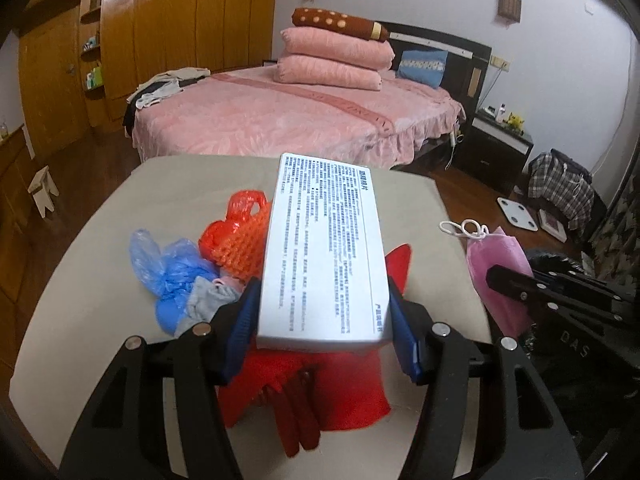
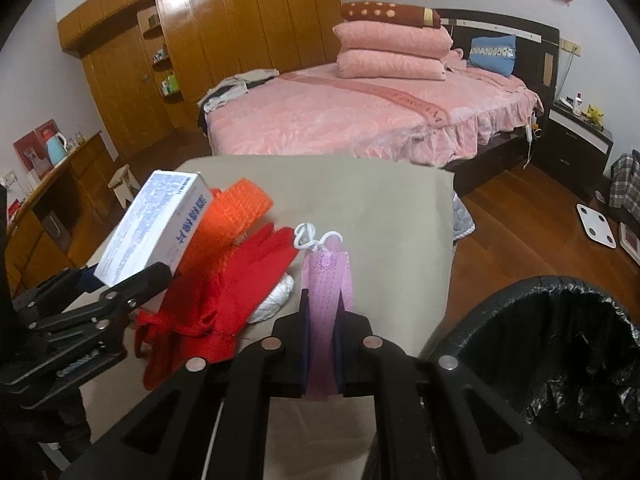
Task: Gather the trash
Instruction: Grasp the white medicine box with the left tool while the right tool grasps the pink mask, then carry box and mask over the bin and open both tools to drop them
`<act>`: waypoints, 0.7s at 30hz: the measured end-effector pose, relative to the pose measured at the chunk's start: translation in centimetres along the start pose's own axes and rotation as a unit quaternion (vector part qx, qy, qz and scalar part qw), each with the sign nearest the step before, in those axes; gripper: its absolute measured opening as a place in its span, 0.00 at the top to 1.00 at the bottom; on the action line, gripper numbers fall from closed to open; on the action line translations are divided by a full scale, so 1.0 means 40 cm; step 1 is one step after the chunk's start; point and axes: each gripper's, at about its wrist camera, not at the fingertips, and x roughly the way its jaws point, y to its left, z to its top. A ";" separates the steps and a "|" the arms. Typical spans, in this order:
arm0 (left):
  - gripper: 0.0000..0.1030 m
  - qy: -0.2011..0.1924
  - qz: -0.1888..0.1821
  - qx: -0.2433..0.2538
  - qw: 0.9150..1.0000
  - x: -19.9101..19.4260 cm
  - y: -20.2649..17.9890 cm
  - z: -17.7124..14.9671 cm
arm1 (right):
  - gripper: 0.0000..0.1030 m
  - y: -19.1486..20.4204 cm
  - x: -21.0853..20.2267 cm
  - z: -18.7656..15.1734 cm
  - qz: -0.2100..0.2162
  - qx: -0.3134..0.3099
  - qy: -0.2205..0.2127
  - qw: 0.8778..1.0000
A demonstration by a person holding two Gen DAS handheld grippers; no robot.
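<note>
The left gripper is clamped on the near end of a white box, its blue pads pressing both long sides and holding it lifted above the table. The box's top face is covered in dense blue Chinese print — too small to read — with a larger blue heading along the right edge and the end face, also not legible.

The right gripper grips a pink mask upright between its pads, white ear loops at the top. "DAS" is embossed on that gripper's black body.

Under and beside the box lie a red glove, an orange net bag, a crumpled blue plastic bag and a grey scrap of cloth. A black bin lined with a black bag stands at the table's right edge — just beside the right gripper.
</note>
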 end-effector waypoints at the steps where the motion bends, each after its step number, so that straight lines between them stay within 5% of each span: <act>1: 0.44 -0.002 -0.003 0.002 1.000 -0.015 -0.007 0.002 | 0.91 -0.002 -0.011 0.004 0.001 0.001 -0.005 1.000; 11: 0.44 -0.009 -0.043 0.029 0.999 -0.087 -0.120 0.000 | 0.91 -0.070 -0.187 0.013 -0.010 0.011 -0.056 0.998; 21: 0.44 -0.003 -0.125 0.077 0.989 -0.096 -0.323 -0.022 | 0.91 -0.244 -0.327 -0.043 -0.083 0.057 -0.070 0.992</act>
